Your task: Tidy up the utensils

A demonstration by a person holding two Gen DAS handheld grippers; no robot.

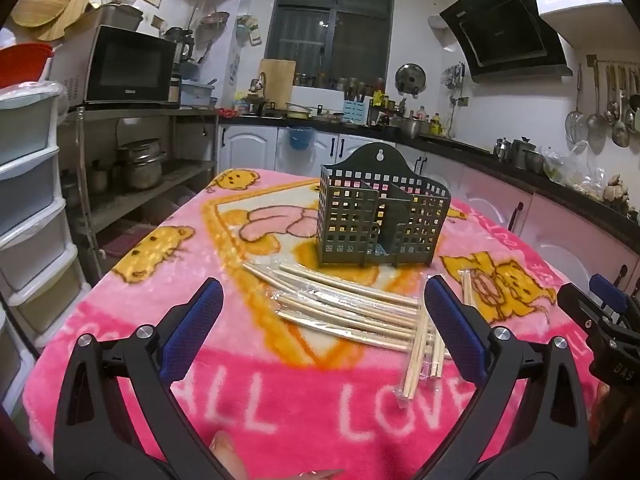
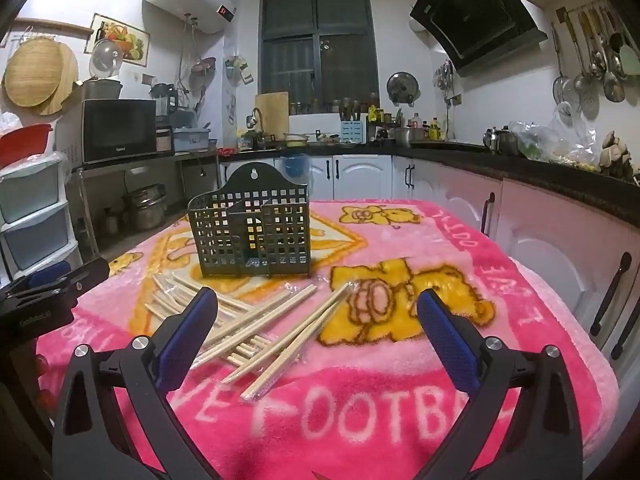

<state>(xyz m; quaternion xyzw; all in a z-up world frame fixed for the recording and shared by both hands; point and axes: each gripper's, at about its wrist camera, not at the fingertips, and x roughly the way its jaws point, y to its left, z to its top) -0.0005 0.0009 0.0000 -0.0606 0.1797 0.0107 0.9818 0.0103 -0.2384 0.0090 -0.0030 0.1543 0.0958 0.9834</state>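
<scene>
A dark green perforated utensil holder (image 1: 380, 220) (image 2: 252, 232) stands upright in the middle of the pink blanket-covered table (image 1: 280, 400) (image 2: 400, 400). Several pairs of wooden chopsticks in clear wrappers (image 1: 344, 308) (image 2: 276, 332) lie scattered in front of it. My left gripper (image 1: 324, 320) hovers open above the near side of the pile, nothing between its blue pads. My right gripper (image 2: 318, 332) is open too, over the right part of the pile, holding nothing. The right gripper also shows at the right edge of the left wrist view (image 1: 600, 320).
A steel rack with a microwave (image 1: 124, 64) and pots stands left of the table, beside plastic drawers (image 1: 28, 184). Kitchen counters with white and pink cabinets (image 2: 540, 232) run behind and along the right. Ladles hang on the right wall (image 2: 592, 72).
</scene>
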